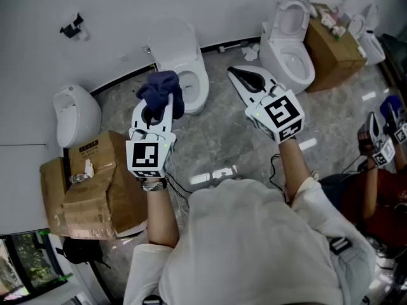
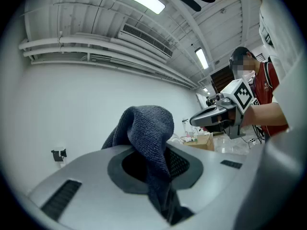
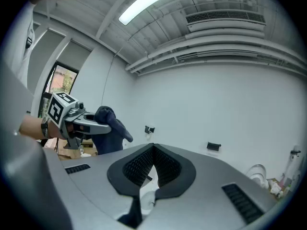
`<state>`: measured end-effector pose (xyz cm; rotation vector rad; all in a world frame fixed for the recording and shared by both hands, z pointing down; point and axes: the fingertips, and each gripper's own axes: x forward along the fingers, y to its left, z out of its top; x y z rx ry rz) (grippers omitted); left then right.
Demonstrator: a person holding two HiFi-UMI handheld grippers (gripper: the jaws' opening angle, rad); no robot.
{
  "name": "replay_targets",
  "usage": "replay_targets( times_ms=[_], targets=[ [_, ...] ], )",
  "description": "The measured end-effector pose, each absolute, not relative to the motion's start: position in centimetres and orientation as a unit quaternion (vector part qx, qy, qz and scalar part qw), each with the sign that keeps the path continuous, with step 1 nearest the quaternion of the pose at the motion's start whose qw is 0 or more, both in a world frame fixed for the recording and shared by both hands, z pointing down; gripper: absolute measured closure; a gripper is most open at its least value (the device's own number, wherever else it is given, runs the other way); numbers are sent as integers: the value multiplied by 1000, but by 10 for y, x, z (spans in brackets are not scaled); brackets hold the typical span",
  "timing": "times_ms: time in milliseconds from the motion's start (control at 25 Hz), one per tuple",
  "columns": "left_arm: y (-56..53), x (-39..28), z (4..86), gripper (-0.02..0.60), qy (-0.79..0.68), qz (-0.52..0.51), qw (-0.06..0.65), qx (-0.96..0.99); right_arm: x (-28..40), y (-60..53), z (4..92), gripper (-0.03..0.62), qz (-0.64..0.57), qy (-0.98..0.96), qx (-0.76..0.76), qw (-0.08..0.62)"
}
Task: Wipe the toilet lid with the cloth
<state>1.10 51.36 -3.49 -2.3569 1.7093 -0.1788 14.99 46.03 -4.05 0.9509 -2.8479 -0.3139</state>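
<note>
— Head view first: where do we have the cloth (image 1: 162, 89)?

— It's bunched in our left gripper (image 1: 157, 113), at about eleven o'clock from the picture's middle. The white toilet (image 1: 202, 89) stands just beyond it at twelve o'clock. What we take for the toilet lid (image 1: 173, 43) looks raised. Our right gripper (image 1: 236, 75) sits at one o'clock, apart from both.

— And the left gripper view?

— The jaws are clamped on the cloth low down, at six o'clock, and the rest flops up and over in a soft heap. We judge it light, limp and a little grippy, so it shouldn't slip. It has no stiffness, though, so we'd wipe with the wad that sticks out past the tips.

— Right gripper view?

— The jaws are pressed together with nothing in them. The cloth shows at nine o'clock.

— The lid?

— Hard, glossy and probably hinged, as we judge it. We'd press gently so it doesn't swing.
</note>
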Motion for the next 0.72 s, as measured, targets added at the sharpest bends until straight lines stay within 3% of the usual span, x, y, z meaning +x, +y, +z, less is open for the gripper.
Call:
replay_targets(
  times_ms=[240, 720],
  targets=[
    [506, 26, -35, 528, 584, -61, 112, -802, 167, 457, -43, 566, -70, -954, 292, 19],
    [503, 43, -26, 528, 626, -51, 74, -774, 196, 444, -33, 566, -73, -961, 266, 24]
  ],
)
